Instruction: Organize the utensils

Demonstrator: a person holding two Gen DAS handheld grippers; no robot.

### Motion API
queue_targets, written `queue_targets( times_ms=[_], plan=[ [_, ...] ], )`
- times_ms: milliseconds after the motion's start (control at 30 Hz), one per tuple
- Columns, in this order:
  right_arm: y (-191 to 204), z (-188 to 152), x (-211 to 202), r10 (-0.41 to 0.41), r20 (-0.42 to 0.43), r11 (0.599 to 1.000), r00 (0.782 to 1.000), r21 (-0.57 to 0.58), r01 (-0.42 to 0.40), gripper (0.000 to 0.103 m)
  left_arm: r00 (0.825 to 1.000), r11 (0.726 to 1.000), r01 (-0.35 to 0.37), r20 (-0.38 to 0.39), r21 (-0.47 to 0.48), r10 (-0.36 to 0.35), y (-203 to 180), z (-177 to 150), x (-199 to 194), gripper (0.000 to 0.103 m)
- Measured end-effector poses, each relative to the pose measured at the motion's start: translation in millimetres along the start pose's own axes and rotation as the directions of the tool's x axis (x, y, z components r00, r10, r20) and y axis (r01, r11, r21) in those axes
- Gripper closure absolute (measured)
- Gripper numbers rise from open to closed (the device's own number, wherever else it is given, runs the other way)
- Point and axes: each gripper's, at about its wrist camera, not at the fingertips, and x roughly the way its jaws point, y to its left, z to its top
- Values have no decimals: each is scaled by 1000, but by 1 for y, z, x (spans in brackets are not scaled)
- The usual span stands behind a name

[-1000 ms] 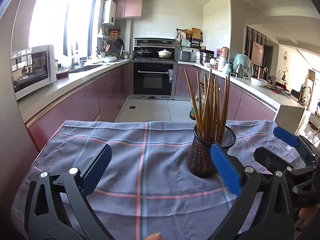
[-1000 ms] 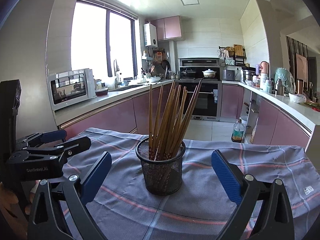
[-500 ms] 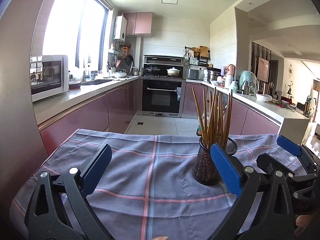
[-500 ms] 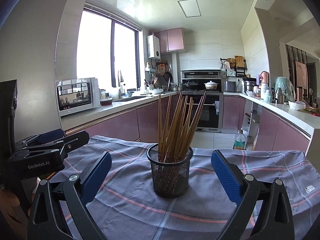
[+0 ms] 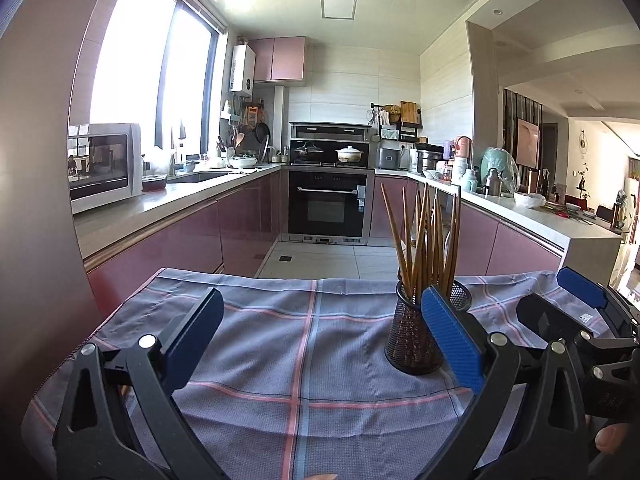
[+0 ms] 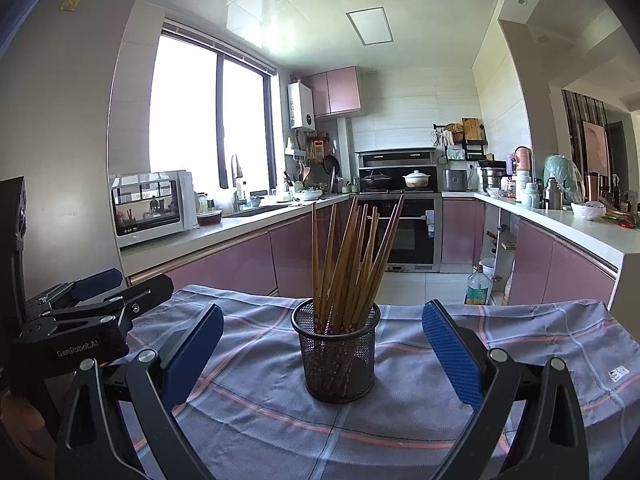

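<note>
A black mesh holder [image 6: 337, 356] stands upright on the grey-blue checked cloth [image 6: 400, 412] and holds several wooden chopsticks [image 6: 344, 264]. In the left wrist view the holder [image 5: 412, 340] stands right of centre, partly behind my left gripper's right finger, with the chopsticks [image 5: 424, 240] rising from it. My left gripper [image 5: 320, 340] is open and empty above the cloth [image 5: 280, 352]. My right gripper [image 6: 320, 356] is open and empty, with the holder a little beyond its fingers. The right gripper also shows at the right edge of the left wrist view [image 5: 568, 308]. The left gripper shows at the left edge of the right wrist view [image 6: 116, 292].
The cloth-covered table ends at a far edge [image 5: 320, 278] over a tiled kitchen floor. Pink cabinets with counters run along both sides. A microwave [image 5: 104, 164] sits on the left counter and an oven [image 5: 328, 204] at the back.
Both grippers have drawn back and tilted up. The holder now looks farther off and lower in both views. Both grippers stay open.
</note>
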Motion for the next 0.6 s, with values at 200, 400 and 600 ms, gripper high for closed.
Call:
queue_targets(
  times_ms=[200,400,600],
  plan=[
    [-1,0,-2,-2,6,1000,1000,5,2,7,1000,1000,-3,5,-2,3,0,-1,-2,5],
    [0,0,0,3,2,1000,1000,4,-3,7,1000,1000,-8,3,-2,8,0,-1,-2,5],
    [-2,0,-1,3,2,1000,1000,11,-3,7,1000,1000,-5,0,-4,5,1,-2,-3,5]
  ],
)
